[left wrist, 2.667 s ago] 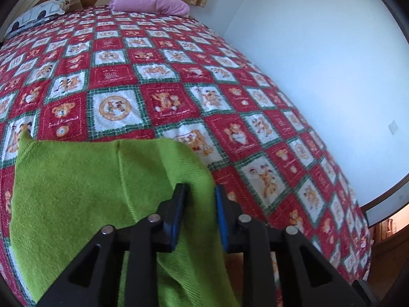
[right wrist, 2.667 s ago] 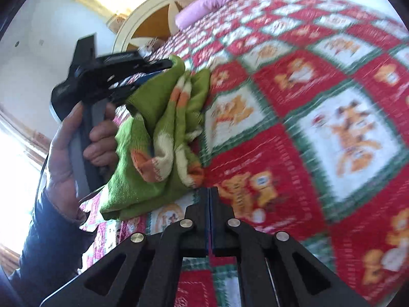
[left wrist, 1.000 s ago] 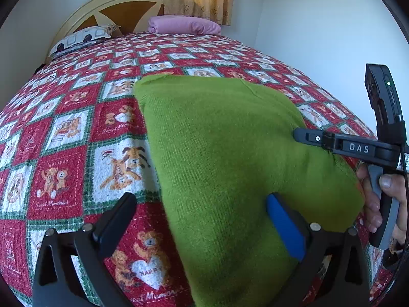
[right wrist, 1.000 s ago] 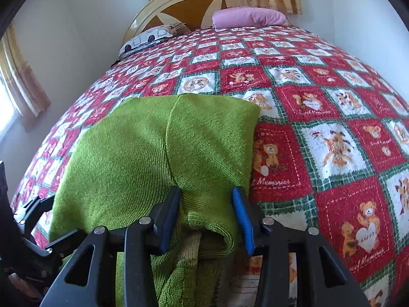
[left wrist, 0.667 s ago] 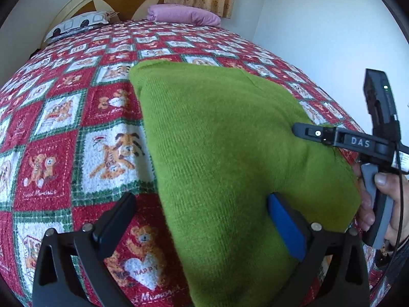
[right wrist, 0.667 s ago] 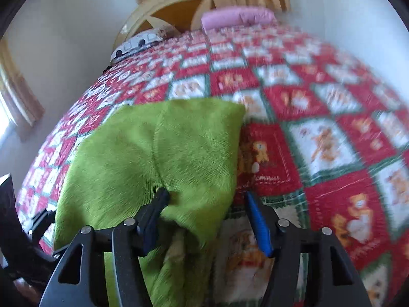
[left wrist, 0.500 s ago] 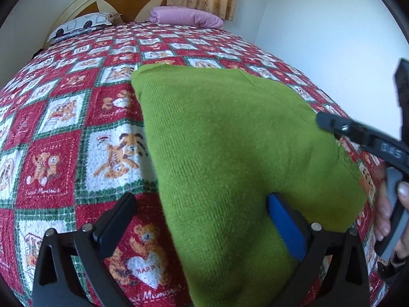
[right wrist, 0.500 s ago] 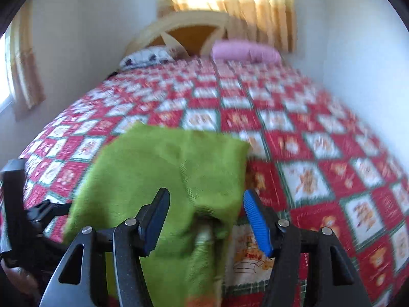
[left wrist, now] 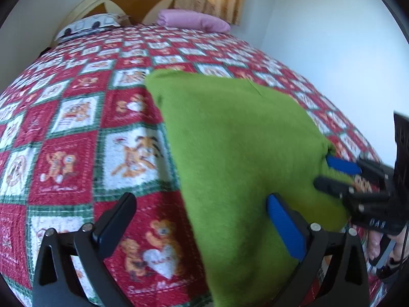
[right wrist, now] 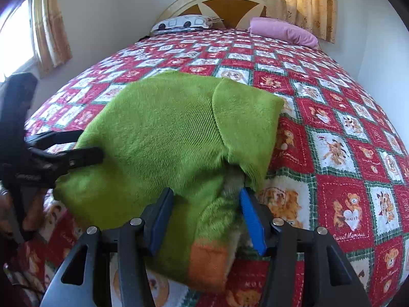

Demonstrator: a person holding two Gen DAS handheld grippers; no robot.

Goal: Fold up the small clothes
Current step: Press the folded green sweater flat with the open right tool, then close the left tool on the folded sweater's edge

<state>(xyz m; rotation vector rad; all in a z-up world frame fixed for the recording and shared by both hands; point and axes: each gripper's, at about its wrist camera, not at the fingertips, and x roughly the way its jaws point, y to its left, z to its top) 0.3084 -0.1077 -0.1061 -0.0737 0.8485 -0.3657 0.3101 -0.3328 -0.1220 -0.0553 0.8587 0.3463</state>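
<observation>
Right wrist view, nearest first: the right gripper [right wrist: 204, 217] straddles the bunched near edge of the green knitted garment [right wrist: 166, 138], where an orange band shows; its jaws are closing, cloth lies between them, but the blue pads do not look pressed into it yet, whereas a second ago they stood narrower around a fold of the same edge. Beyond the fingers the garment lies on the red patchwork quilt [right wrist: 332, 133] near the foot of the bed, one flap turned over on top toward the right. Across the cloth, at the left of this view, the left gripper [right wrist: 84, 153] reaches in at the garment's edge. Left wrist view shows that gripper's fingers [left wrist: 286, 225] spread wide, with the garment's near part lying across the gap by the blue pad and nothing pinched, just as a second ago. The right gripper, which then hung level over the far corner, now dips its tips at that edge. In my judgement a grip has been let go and a new hold for the next fold is being sought. Farther off lie a pink pillow [right wrist: 283, 32], a patterned pillow [right wrist: 184, 23] and the headboard [right wrist: 217, 0].
</observation>
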